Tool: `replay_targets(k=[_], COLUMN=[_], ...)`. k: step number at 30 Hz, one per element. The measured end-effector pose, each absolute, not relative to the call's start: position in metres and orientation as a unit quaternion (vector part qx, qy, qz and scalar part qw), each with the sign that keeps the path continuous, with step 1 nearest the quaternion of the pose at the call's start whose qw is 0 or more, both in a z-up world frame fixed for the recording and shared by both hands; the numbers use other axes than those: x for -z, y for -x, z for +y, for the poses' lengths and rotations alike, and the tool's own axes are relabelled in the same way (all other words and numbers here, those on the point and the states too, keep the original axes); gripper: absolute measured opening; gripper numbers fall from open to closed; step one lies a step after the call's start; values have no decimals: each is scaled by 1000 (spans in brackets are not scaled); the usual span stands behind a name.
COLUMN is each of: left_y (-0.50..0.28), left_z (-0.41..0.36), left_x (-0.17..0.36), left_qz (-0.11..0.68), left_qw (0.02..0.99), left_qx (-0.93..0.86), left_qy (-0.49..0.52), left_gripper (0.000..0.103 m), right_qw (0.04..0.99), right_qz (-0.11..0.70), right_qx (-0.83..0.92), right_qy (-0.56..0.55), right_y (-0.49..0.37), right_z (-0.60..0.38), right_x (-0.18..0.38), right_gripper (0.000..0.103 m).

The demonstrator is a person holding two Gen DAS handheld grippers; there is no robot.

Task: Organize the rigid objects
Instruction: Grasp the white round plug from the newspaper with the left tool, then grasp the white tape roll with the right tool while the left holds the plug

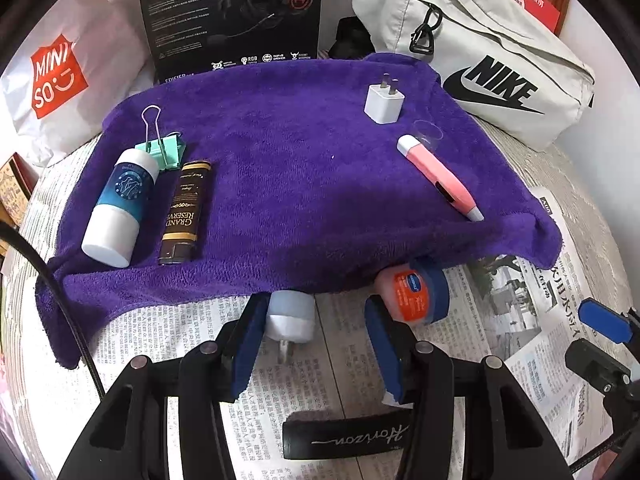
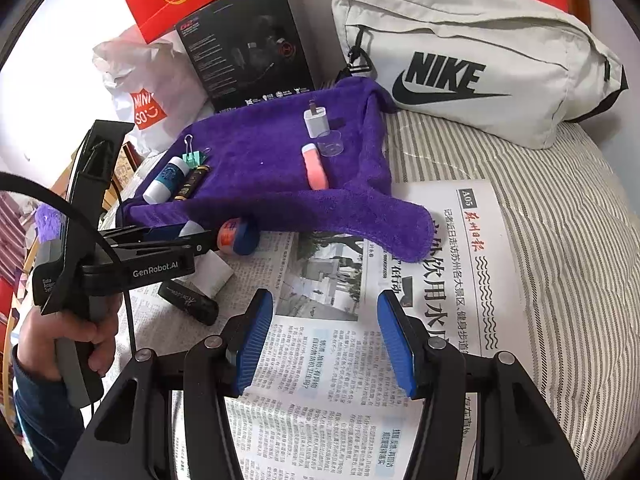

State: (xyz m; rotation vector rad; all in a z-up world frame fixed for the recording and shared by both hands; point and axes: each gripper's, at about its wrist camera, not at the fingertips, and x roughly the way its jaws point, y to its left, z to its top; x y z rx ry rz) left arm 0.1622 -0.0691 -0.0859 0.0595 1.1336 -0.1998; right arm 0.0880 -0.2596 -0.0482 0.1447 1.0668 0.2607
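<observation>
A black lighter [image 1: 344,438] lies nearest, on the newspaper [image 1: 520,376], under the left tool [image 1: 317,308]. The tool is half spread and pinches nothing. A white plug [image 1: 290,314] sits between its tips, against the left pad and apart from the right one. An orange jar [image 1: 414,294] stands just past the right tip, at the towel's near edge.

The step in hand looks like picking up the plug to set it on the purple towel [image 1: 280,168] with the rest. To do it well, shift the tool left so the plug sits mid-gap. Come down until both pads bracket its flat sides, not its prongs. Close squarely, so the smooth casing does not twist out. Keep the right tip clear of the jar, which could roll if nudged.

The right tool [image 2: 325,300] is also spread and empty, hanging over bare newspaper on the bed [image 2: 560,220], right of the left tool.

Farther off, the towel's left side carries a blue-and-white bottle [image 1: 120,204], a brown lighter [image 1: 184,212] and a green clip [image 1: 162,152], close together. Its right side has a pink pen [image 1: 436,178], a clear cap [image 1: 430,134] and a white charger [image 1: 384,102]. The middle is bare and would take the plug. A white bag [image 1: 492,60] lies beyond.
</observation>
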Motion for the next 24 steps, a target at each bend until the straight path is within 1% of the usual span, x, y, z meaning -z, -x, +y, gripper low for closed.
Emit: replay_targets(k=[3, 5, 8, 14, 19, 24], left_y=[-160, -159, -152, -138, -127, -113], left_z=[-70, -67, -58, -22, 8, 18], left_x=[86, 86, 85, 86, 88, 92], left_qz=[531, 528, 521, 506, 500, 466], left_qw=[841, 842, 846, 857, 863, 881], left_qx=[90, 96, 98, 83, 67, 76], left_qy=[-46, -42, -48, -45, -40, -41], left_gripper=[40, 29, 23, 23, 23, 23], right_qw=[849, 849, 852, 855, 863, 866], right_qz=[510, 510, 506, 503, 493, 491], right_qx=[-119, -117, -118, -113, -110, -97], right_qy=[-70, -72, -70, -54, -9, 2], right_y=[-89, -90, -91, -95, -98, -107], right_z=[-264, -265, -265, -255, -235, -229], right_x=[50, 51, 55, 62, 64, 76], right_gripper=[54, 54, 54, 54, 54, 54])
